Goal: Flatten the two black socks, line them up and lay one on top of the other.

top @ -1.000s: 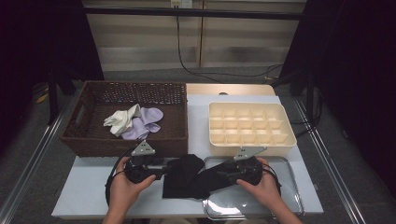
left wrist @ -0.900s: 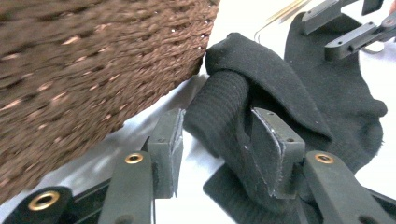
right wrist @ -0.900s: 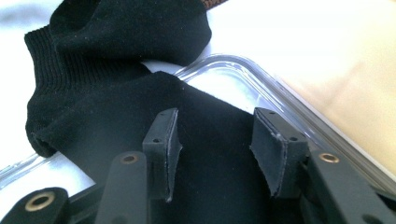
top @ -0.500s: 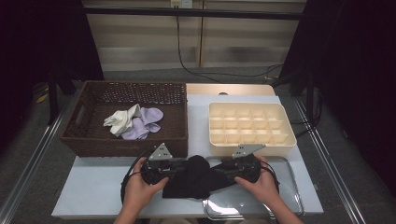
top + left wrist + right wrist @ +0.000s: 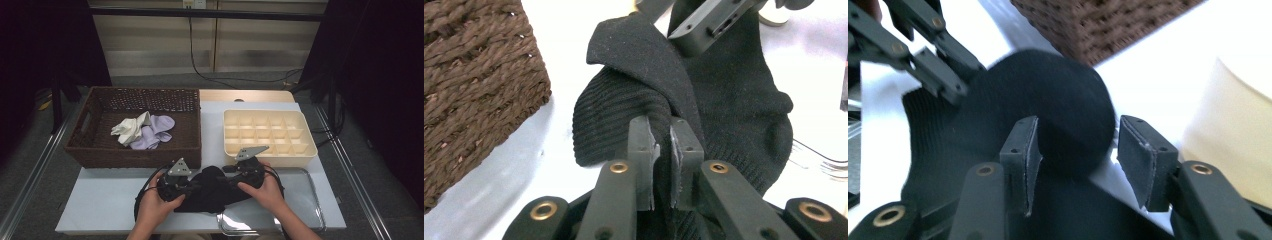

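Between basket (image 5: pixel 135 150) and tray (image 5: pixel 300 195) — black sock (image 5: pixel 212 192), left jaws clamped, right jaws apart.

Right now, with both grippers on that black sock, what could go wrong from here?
1. The left gripper pinches only a thin fold of the black sock, so a pull may slip it free.
2. The right gripper stands open around the rolled part; if it closes off-centre, the roll could unfold.
3. The wicker basket sits close beside the sock, so a swing left could knock it.
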Available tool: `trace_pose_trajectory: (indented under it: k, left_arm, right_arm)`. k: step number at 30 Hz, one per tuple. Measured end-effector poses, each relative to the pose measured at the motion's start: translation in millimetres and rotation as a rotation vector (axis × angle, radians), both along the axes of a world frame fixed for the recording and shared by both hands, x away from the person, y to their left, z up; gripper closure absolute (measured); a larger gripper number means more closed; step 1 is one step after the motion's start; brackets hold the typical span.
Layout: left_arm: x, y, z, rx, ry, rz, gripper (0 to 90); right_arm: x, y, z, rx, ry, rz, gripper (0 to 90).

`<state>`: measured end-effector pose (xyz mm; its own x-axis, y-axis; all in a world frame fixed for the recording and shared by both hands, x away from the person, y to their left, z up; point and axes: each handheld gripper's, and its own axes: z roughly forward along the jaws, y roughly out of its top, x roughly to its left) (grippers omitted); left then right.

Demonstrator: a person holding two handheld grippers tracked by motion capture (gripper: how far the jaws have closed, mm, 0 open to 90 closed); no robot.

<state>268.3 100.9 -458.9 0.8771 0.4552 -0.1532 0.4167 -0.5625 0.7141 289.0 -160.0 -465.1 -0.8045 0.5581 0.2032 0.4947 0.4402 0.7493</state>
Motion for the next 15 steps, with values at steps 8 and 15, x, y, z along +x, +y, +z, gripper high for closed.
trace_pose_trajectory:
  k: [8, 15]
  left_arm:
    - [-0.8, 4.4, 2.1, 0.006, -0.006, 0.010, 82.5]
    - [-1.5, 19.4, 7.2, -0.032, -0.013, 0.066, 82.4]
  right_arm:
    - [0.5, 9.7, -2.6, -0.012, 0.032, 0.062, 86.7]
    - [-6.1, -15.2, 13.8, 0.008, -0.018, 0.038, 87.6]
